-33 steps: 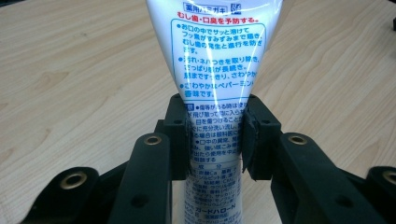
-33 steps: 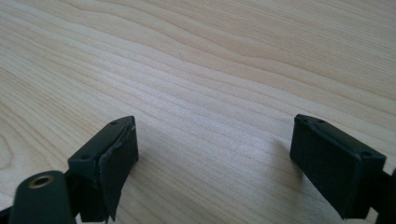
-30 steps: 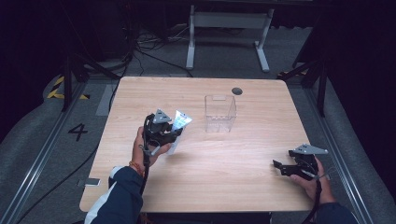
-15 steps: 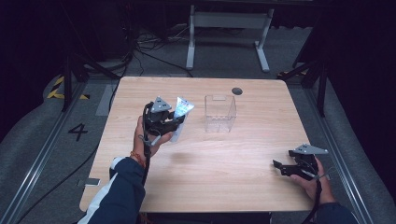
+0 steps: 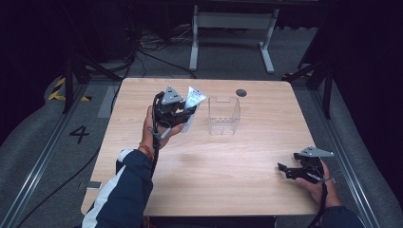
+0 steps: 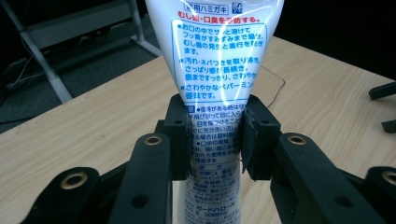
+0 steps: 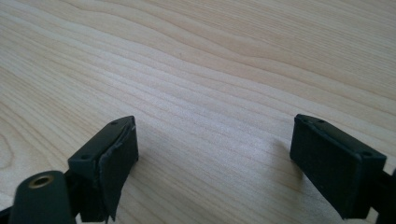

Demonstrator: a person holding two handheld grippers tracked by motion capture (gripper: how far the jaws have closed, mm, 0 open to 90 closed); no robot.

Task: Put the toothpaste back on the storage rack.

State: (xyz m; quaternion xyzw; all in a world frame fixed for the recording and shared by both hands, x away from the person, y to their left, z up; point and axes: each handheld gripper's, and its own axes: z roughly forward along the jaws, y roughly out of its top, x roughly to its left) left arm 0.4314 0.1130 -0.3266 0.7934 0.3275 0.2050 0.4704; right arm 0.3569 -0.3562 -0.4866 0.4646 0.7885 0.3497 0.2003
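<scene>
The left gripper (image 5: pixel 186 112), raised above the far left part of the table, is clamped on a white toothpaste tube (image 6: pixel 219 60); in the left gripper view its two black jaws press the tube from either side low on its body, and the tube widens upward past them to a flat crimped end, printed with blue Japanese text inside a blue outline and a line of red text near the top; the tube's lower end passes below the jaws and out of frame; seen from the high view, the tube (image 5: pixel 193 98) leans up and toward the far right from the gripper, its pale end close to a clear plastic box (image 5: pixel 224 115) that stands open-topped on the table just to its right, apart from it; a person's left hand (image 5: pixel 157 128) and blue-and-white sleeve (image 5: pixel 124 190) hold the gripper from below; the light wooden table (image 5: pixel 214 171) lies bare across its middle and near side, with a small dark round mark (image 5: pixel 241 92) by the far edge; the right gripper (image 5: pixel 286 171) rests low near the table's near right corner, well apart from the tube, its jaws spread wide with nothing between them over bare wood (image 7: pixel 210 70); beyond the table's edges lie grey floor, cables and a white metal stand (image 5: pixel 233 28).
</scene>
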